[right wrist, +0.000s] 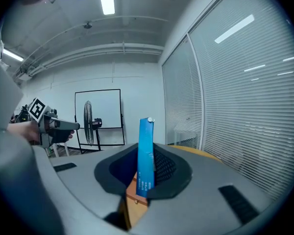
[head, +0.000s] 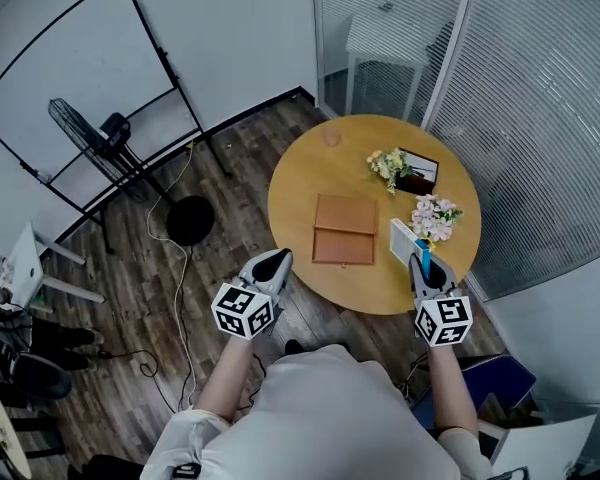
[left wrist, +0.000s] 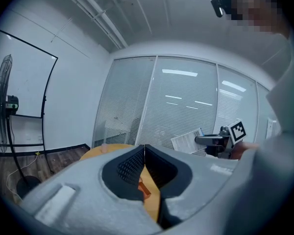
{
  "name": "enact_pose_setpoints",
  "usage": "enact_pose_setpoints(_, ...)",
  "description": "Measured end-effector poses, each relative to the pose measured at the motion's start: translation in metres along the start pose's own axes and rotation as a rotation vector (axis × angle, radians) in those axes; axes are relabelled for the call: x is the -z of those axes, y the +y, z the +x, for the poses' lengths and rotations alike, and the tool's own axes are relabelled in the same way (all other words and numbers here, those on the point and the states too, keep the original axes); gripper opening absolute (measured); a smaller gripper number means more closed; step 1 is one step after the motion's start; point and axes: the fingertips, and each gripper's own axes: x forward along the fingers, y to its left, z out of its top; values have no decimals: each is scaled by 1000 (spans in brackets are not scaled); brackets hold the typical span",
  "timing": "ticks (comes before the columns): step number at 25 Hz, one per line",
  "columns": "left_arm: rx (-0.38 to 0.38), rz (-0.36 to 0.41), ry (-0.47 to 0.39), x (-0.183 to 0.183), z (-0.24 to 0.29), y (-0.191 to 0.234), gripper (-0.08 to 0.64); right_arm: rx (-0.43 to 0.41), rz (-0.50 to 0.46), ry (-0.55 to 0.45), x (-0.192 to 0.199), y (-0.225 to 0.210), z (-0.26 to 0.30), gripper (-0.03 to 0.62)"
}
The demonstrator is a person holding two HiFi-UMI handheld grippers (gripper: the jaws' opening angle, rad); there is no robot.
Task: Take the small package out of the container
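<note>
A flat brown container [head: 344,229] lies in the middle of the round wooden table [head: 300,183]. My right gripper [head: 423,264] hovers over the table's right front edge, shut on a small package [head: 406,241] with a white face and blue edge. In the right gripper view the package [right wrist: 146,151] stands upright between the jaws of that gripper [right wrist: 146,182], with the container [right wrist: 134,199] below. My left gripper [head: 277,258] is at the table's front left edge, shut and holding nothing. In its own view the left gripper [left wrist: 144,152] has its jaws closed together.
Two small flower bunches [head: 388,163] [head: 433,216] and a dark tray [head: 418,175] sit on the table's right side, a small pink cup [head: 330,136] at its far edge. A standing fan [head: 88,128], a whiteboard frame and floor cables are left; glass partitions right.
</note>
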Motion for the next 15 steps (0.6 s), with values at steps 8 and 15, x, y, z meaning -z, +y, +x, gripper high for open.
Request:
enact_pose_setpoints(8,27,-3,-11,-9,-5,14,20,27,-13,-4,-10,16,5,49)
enact_pose_setpoints(15,41,-5,-13,-14,-4,22,20,45,-13,-1,-15,19,9,49)
